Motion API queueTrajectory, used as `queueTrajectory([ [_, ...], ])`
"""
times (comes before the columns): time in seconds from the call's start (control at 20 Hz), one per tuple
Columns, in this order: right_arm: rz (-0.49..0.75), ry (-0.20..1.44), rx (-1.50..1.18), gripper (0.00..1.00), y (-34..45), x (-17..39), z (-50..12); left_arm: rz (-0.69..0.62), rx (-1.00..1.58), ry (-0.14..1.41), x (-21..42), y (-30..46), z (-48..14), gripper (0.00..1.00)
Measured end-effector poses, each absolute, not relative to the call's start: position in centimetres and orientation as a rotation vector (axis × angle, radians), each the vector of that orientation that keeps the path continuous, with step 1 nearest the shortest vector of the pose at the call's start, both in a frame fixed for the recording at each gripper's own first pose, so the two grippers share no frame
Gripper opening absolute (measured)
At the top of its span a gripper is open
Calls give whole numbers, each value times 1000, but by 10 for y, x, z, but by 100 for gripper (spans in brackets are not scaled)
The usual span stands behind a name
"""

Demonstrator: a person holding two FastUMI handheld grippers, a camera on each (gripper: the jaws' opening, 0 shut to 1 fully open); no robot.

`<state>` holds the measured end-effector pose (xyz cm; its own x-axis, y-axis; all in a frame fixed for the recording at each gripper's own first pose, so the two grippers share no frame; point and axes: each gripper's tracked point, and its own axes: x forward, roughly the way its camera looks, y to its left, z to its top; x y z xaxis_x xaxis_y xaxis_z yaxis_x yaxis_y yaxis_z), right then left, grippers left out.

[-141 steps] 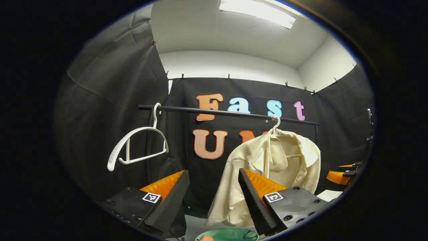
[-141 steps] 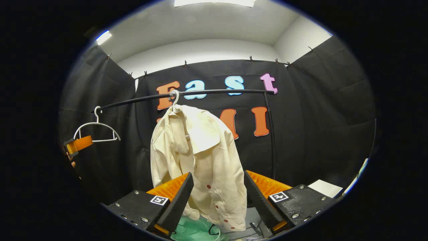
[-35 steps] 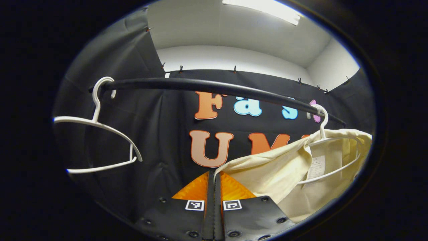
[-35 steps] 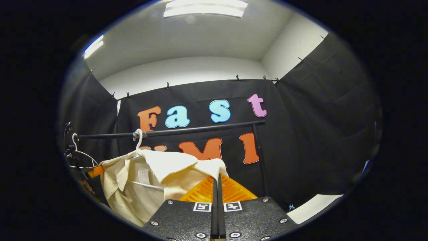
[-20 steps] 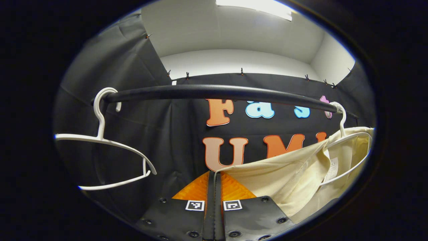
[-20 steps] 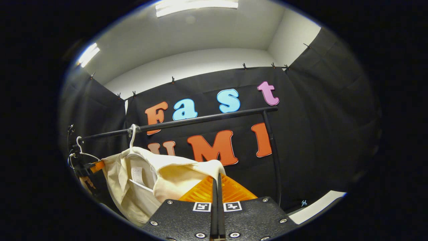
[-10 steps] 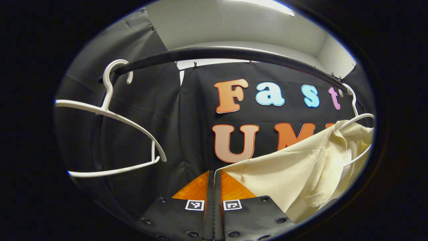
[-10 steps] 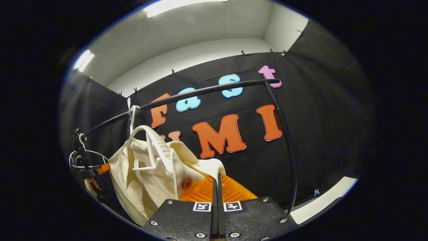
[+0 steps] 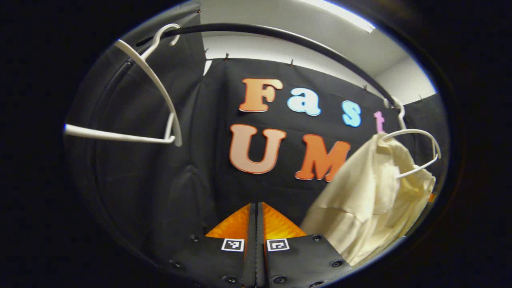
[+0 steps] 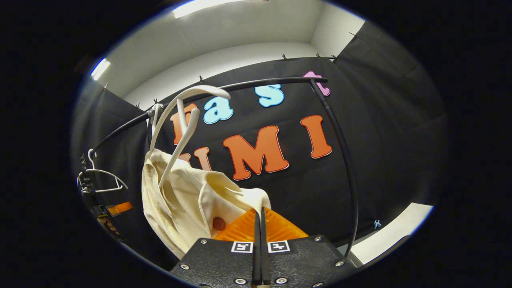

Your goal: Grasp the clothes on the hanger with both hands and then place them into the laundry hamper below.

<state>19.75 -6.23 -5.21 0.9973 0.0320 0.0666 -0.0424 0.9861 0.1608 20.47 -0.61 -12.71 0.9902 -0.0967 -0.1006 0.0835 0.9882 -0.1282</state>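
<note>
In the left gripper view we see a bare white plastic hanger (image 9: 156, 86) hooked on the black metal rail (image 9: 288, 38) at about 10 o'clock, large and close; in the right gripper view the same bare hanger (image 10: 100, 176) sits small at 9 o'clock, with the other gripper (image 10: 116, 209) and a hand just below it. The right gripper view alone gives us the rail's upright post (image 10: 344, 160) at 3 o'clock and a pale strip of floor or ledge (image 10: 384, 236) at 4 o'clock. The left gripper (image 9: 256, 208) has its fingers pressed together with no cloth between them; the cream button-up shirt (image 9: 372, 196) hangs at its 3 o'clock, draped off one end of a second white hanger (image 9: 416, 152). The right gripper (image 10: 260, 212) is clamped on a fold of that shirt (image 10: 188, 204), which spreads toward 9 o'clock, a red-brown button beside the fingers, and the second hanger (image 10: 180, 120) tilts up above it. Black cloth walls (image 10: 384, 120) ring the booth under a white ceiling with strip lights (image 10: 208, 8)
</note>
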Motion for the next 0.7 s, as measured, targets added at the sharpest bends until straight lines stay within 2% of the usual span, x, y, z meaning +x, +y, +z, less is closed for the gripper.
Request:
queueTrajectory([
  [0.05,36,-67,151,0,-60,197,-51,-145,-122,76,201,-27,-118,7],
  [0.15,34,-75,142,0,-59,194,-47,-269,-127,49,191,-70,-103,21],
  [0.2,35,-79,143,0,-58,192,-45,-317,-128,52,188,-89,-100,20],
  [0.25,36,-82,144,0,-57,190,-43,-338,-121,57,185,-103,-100,27],
  [0.3,37,-85,142,0,-56,187,-43,-360,-116,58,183,-113,-100,41],
  [0.45,33,-91,123,0,-56,182,-42,-403,-106,63,181,-135,-107,98],
  [0.5,33,-89,123,7,-56,181,-43,-412,-89,72,184,-142,-111,96],
  [0.55,36,-88,128,0,-54,179,-42,-394,-57,78,195,-147,-115,96],
  [0.7,58,-94,154,0,-45,173,-39,-306,39,108,220,-145,-133,98],
])
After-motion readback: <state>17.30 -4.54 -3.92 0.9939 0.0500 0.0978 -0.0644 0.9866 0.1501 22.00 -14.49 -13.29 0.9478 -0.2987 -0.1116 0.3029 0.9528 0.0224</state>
